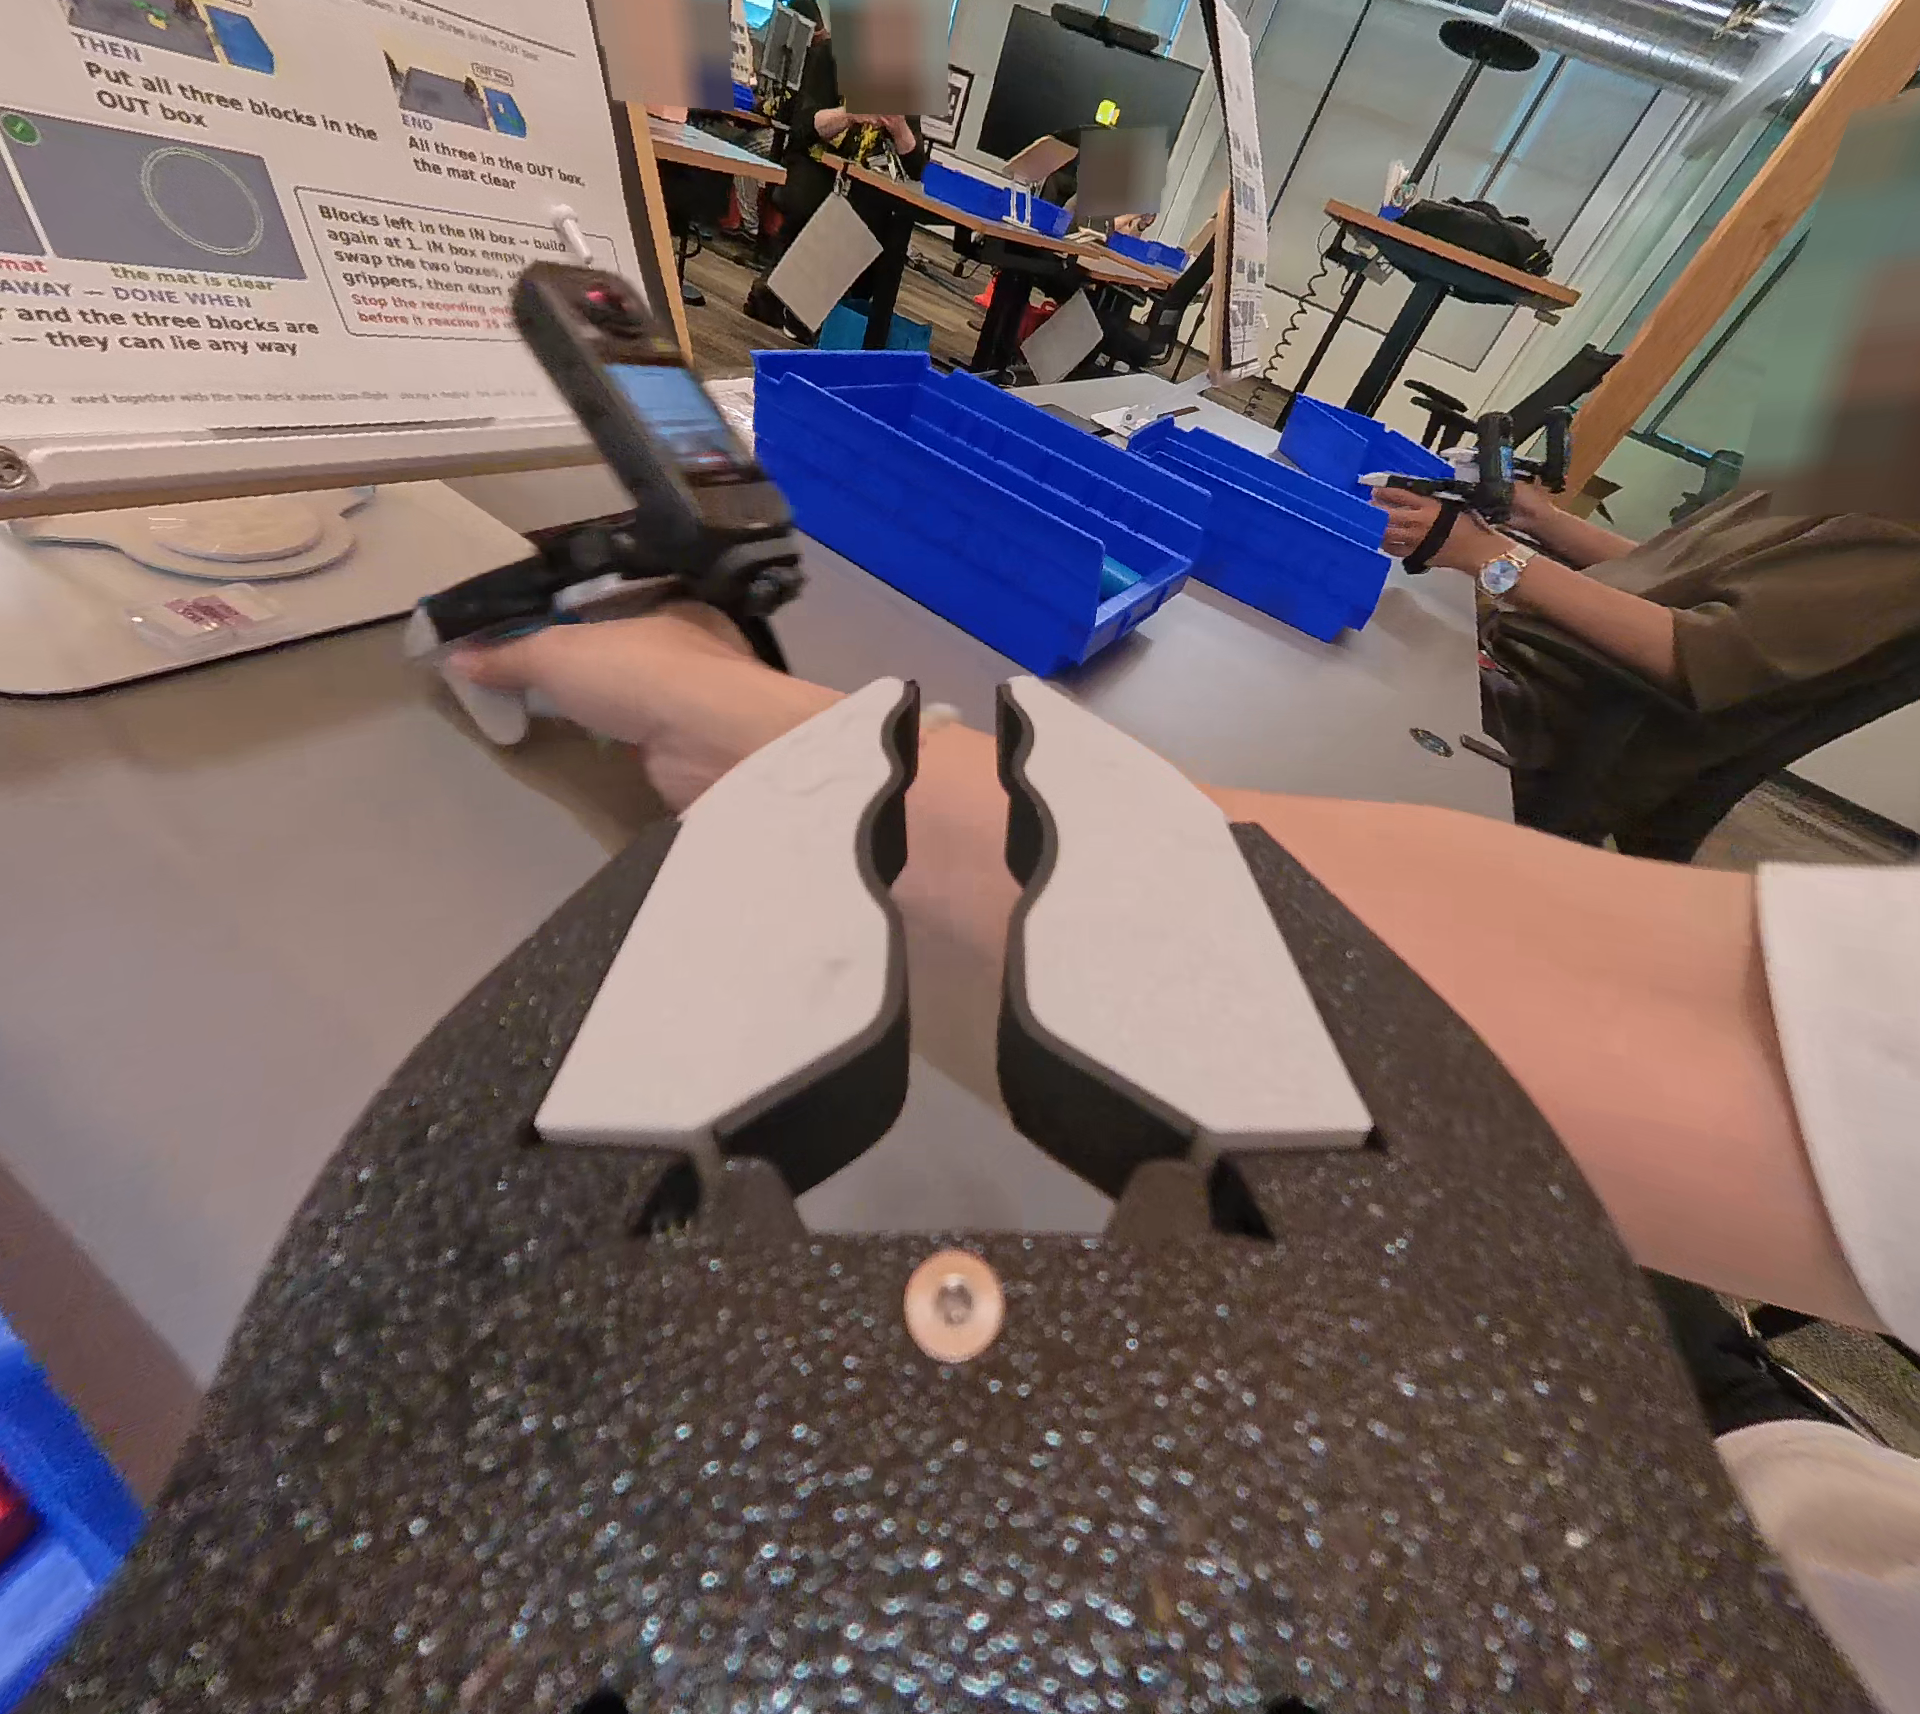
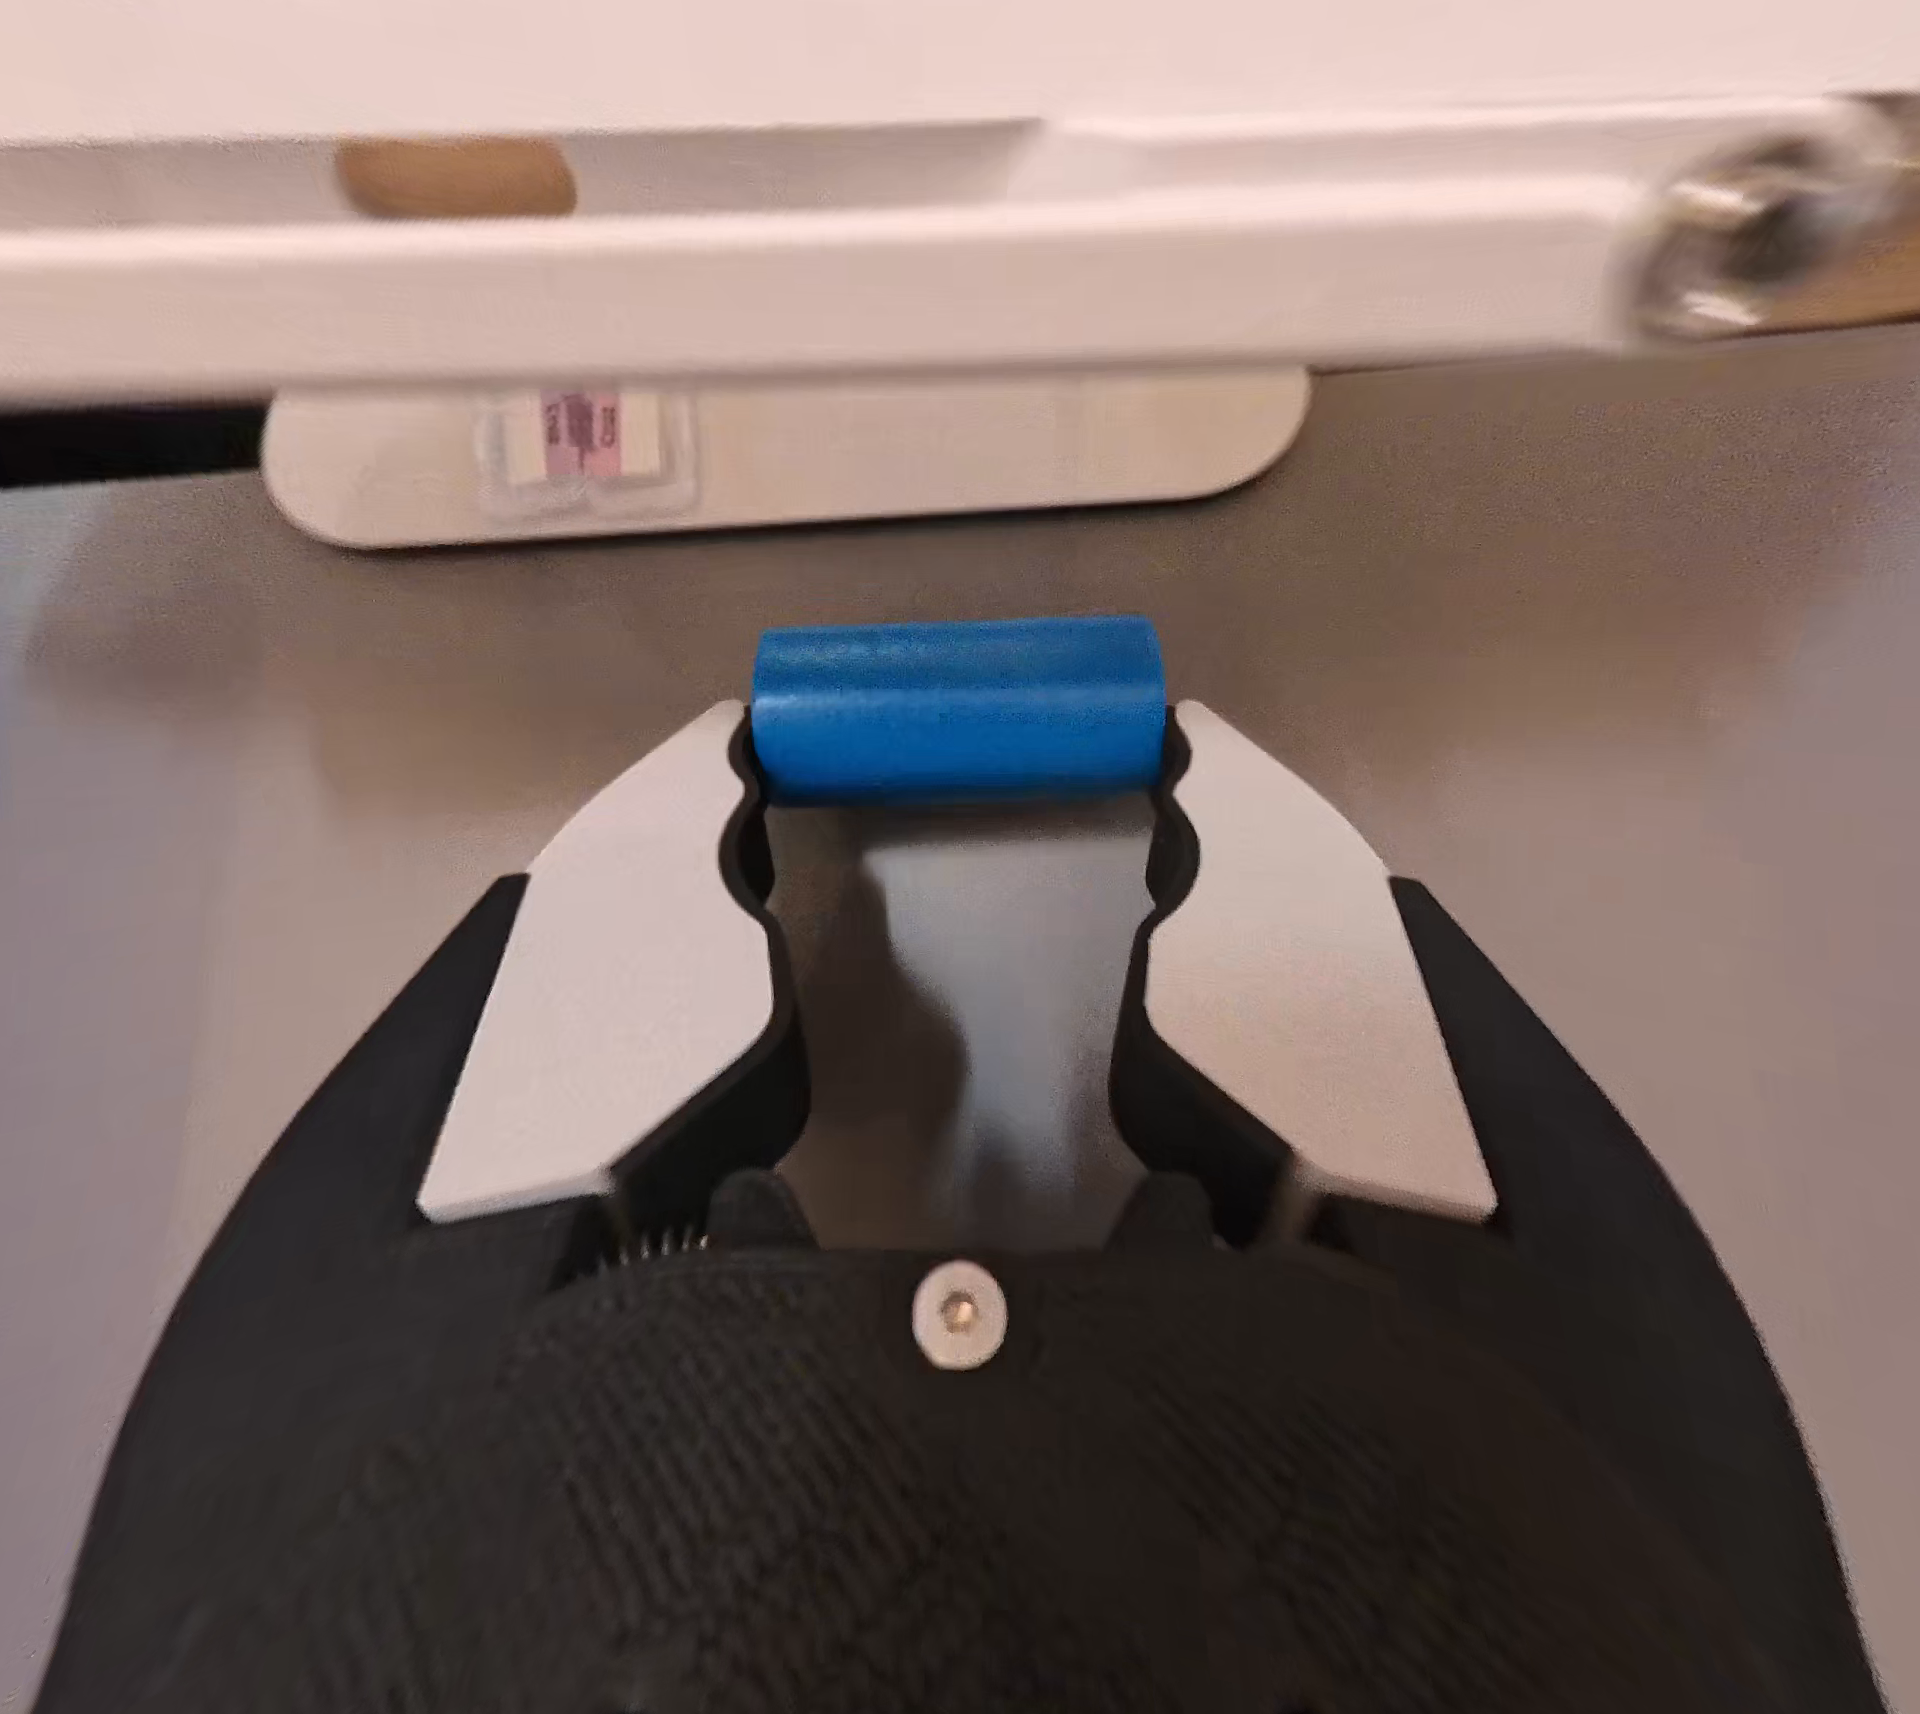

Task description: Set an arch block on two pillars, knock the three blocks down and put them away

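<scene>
In the right wrist view my right gripper [image 2: 956, 765] is shut on a short blue block [image 2: 956, 724]. It holds the block crosswise by its two ends between the fingertips, just above the grey table [image 2: 1558, 677]. The white foot [image 2: 935, 459] of a board stand lies right ahead. In the left wrist view my left gripper [image 1: 956, 703] is empty, its jaws almost closed with a narrow gap. It points across the forearm [image 1: 1403, 958] of the hand that holds the right gripper [image 1: 468, 677], ahead and to the left. The block is hidden there.
A white instruction board [image 1: 260, 106] stands at the back left, with a small clear packet [image 1: 208, 615] on its foot. Blue bins [image 1: 977, 511] sit on the table ahead and to the right. Another seated person holds grippers [image 1: 1486, 469] at the far right. A blue object [image 1: 52, 1508] is at the lower left edge.
</scene>
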Demonstrator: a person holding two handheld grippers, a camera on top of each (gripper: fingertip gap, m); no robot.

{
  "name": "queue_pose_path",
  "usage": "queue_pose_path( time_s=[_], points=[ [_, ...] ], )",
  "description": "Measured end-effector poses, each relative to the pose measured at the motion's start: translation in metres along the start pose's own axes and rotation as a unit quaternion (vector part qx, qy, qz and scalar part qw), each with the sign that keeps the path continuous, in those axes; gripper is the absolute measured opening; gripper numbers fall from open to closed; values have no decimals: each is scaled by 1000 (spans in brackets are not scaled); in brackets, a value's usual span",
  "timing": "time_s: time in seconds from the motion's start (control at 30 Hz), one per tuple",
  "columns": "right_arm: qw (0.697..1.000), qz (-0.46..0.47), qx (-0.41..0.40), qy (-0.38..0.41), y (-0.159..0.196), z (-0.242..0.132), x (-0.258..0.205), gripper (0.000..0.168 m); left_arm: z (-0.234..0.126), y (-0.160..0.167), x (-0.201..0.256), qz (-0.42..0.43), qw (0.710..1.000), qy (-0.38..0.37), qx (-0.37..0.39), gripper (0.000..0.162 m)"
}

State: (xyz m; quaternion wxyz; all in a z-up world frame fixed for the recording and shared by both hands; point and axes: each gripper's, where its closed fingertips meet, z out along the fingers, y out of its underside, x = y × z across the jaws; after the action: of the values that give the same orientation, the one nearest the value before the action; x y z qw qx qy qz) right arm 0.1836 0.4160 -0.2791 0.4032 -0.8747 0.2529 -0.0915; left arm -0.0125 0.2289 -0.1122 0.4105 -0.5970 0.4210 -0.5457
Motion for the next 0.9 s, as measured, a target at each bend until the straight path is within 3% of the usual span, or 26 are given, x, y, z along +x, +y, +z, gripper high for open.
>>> queue_pose_path(
  time_s=[0.03, 0.2, 0.3, 0.4, 0.57, 0.9],
  points=[
    [1000, -10, 15, -14, -1, -14, 5, 72, 1, 1, 0, 0, 1000, 0, -3, 13],
    [990, -68, 114, -39, -37, -121, 69, 72, 6, 8, 4, 8, 1000, 7, -21, 13],
    [983, -93, 160, -5, -69, -185, 140, 72, 11, 14, 5, 6, 999, 11, -31, 13],
    [980, -95, 172, 38, -87, -215, 221, 72, 17, 19, 4, -2, 999, 11, -39, 13],
    [994, -87, 60, 16, -47, -163, 302, 72, 29, 29, 5, -1, 998, 9, -55, 12],
    [988, -148, -24, -36, -2, -100, 298, 72, 53, 61, 9, 53, 992, -8, -118, 12]
  ],
)
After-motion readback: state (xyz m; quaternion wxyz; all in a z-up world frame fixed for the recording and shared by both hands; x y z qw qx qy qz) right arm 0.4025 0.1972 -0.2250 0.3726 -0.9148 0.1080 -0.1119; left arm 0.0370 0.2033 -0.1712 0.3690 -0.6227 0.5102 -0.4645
